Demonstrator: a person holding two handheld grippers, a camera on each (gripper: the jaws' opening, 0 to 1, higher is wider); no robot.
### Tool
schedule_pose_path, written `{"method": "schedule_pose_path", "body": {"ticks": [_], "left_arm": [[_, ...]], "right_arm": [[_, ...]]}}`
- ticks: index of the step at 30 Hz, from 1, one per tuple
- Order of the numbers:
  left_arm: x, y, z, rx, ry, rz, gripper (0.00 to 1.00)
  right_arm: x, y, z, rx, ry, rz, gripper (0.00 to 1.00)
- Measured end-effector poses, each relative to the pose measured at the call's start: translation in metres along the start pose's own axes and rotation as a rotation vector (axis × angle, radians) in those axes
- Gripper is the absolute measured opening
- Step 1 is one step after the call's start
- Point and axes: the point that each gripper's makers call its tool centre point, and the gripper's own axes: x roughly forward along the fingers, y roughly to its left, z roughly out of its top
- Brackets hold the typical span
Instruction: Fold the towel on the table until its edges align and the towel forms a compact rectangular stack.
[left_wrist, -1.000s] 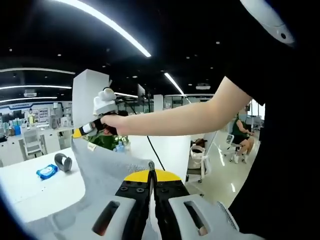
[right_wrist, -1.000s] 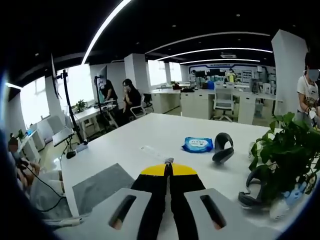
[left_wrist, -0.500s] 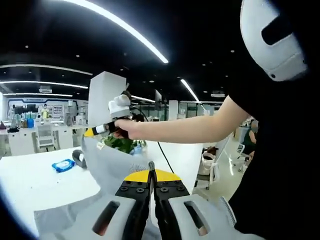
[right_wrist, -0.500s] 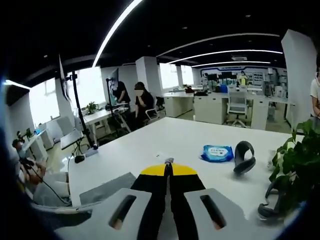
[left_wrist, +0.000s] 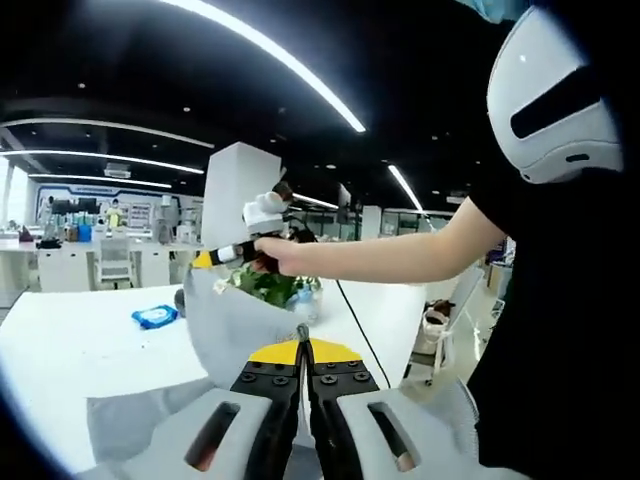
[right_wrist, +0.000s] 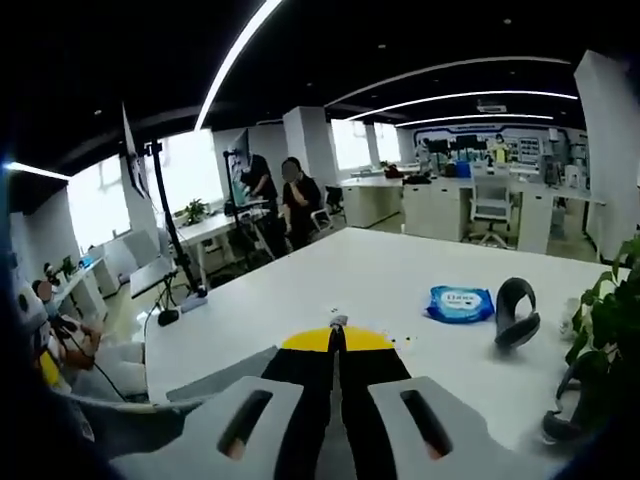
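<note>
Both tongs, left and right, are clamping the grey towel, holding it lifted above the near edge of the white bench, probably to line up its edges for folding.

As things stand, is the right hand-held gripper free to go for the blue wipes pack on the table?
Probably not yet. The right hand-held gripper is shut on a corner of the grey towel, held up off the white table. The path to the blue wipes pack looks open, but it would have to release the towel first.
</note>
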Motion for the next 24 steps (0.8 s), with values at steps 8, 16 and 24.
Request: {"method": "schedule_pose_path", "body": {"ticks": [8, 16, 24], "left_arm": [[-0.016, 0.012, -0.018, -0.032, 0.045, 0.126, 0.01], [-0.031, 0.023, -0.034, -0.029, 0.111, 0.235, 0.01], [-0.036, 0.032, -0.047, -0.080, 0.141, 0.241, 0.00]], "right_arm": [[0.015, 0.016, -0.006, 0.017, 0.013, 0.073, 0.00], [0.036, 0.036, -0.010, 0.053, 0.020, 0.155, 0.00], [0.050, 0.036, -0.017, 0.117, 0.030, 0.177, 0.00]]}}
